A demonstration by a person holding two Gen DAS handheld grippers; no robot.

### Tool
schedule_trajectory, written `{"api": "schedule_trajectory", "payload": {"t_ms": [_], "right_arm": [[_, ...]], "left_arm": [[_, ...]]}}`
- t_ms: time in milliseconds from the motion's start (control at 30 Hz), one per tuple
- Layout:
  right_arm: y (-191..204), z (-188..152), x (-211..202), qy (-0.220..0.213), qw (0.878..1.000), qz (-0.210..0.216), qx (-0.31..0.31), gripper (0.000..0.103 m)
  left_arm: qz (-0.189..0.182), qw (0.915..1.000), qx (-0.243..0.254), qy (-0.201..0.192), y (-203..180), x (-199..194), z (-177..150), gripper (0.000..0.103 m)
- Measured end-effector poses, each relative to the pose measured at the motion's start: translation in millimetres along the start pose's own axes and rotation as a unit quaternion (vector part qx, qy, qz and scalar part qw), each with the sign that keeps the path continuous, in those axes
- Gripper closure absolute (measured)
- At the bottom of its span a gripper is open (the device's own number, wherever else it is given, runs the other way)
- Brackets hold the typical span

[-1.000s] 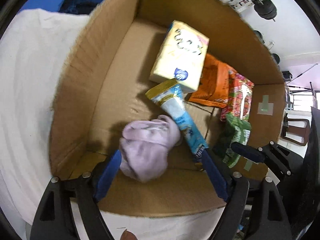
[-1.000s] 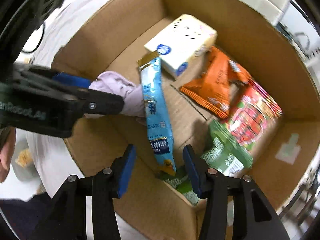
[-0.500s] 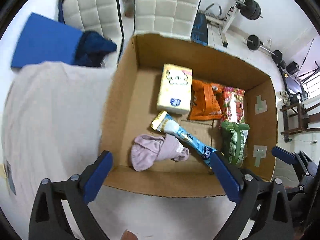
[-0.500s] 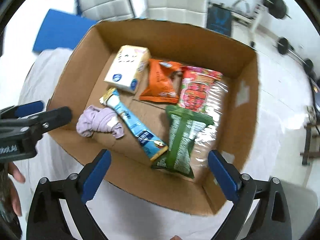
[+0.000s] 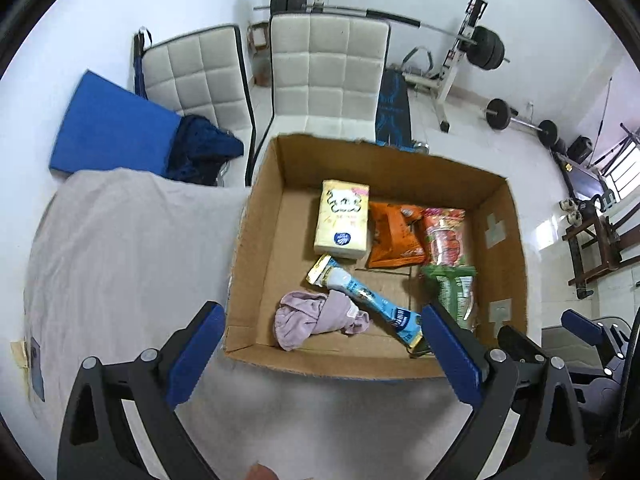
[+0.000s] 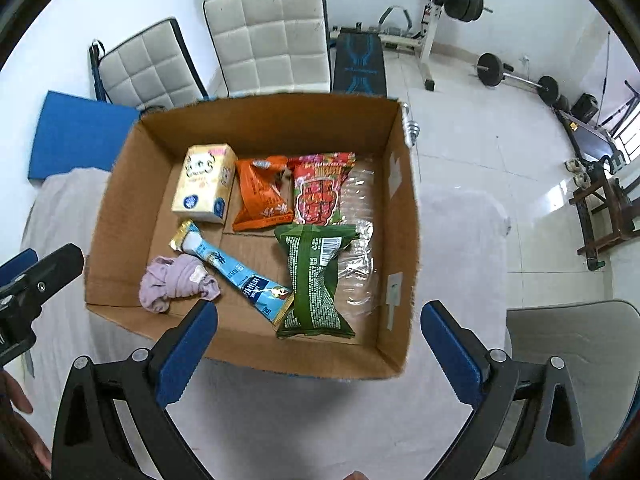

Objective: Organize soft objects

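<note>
Gym gear lines the far wall, a barbell rack [image 5: 460, 40] and loose weights on pale tile, with two quilted white chairs [image 5: 328, 76] pushed up behind a cloth-covered table [image 5: 120, 260]. On that cloth sits an open cardboard box [image 6: 400, 208], and everything soft is inside it.

Seen from the right-hand camera, a tissue pack [image 6: 204, 184] lies toward eleven o'clock on the box floor, an orange snack bag [image 6: 260, 196] just beside it, then a red packet [image 6: 320, 192] at about one o'clock. A green packet [image 6: 316, 280] runs down toward five o'clock, touching the red one's lower edge, with crinkled clear plastic [image 6: 360, 264] along the right wall. A long light-blue sachet [image 6: 236, 272] slants across the middle, its lower end tucked against the green packet. The crumpled lilac cloth [image 6: 176, 280] sits at eight o'clock, touching the sachet's upper end (a loose bundle, not folded).

Both claws hang above the near rim, pointing steeply down. The left gripper [image 5: 320, 348] is spread wide with nothing between its blue pads, and its jaws have just been opening. The right gripper [image 6: 318, 344] is likewise wide and empty-handed, having just been opening too. The left tool's black tip also pokes in at nine o'clock of the right view.
</note>
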State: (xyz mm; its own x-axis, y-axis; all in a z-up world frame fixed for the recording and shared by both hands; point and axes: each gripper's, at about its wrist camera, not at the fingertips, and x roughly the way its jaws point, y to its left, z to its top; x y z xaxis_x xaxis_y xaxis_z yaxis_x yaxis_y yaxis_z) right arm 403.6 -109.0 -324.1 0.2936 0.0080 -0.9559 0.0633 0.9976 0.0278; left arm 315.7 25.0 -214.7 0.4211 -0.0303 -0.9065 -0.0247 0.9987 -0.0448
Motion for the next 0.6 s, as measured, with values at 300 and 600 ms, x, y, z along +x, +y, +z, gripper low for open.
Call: {"api": "schedule_trajectory", "payload": {"t_ms": [300, 600], "right_arm": [[-8.5, -39.6, -94.4, -0.053, 0.998, 0.007, 0.015, 0.0], [-15.3, -98.9, -216.5, -0.121, 0.992, 0.021, 0.016, 0.0]], "left_arm": [[0.013, 0.9981, 0.015, -0.058, -13.9, -88.9, -33.2, 0.003], [0.011, 0.9968, 0.032, -0.073, -20.1, -174.8, -75.6, 0.003]]}}
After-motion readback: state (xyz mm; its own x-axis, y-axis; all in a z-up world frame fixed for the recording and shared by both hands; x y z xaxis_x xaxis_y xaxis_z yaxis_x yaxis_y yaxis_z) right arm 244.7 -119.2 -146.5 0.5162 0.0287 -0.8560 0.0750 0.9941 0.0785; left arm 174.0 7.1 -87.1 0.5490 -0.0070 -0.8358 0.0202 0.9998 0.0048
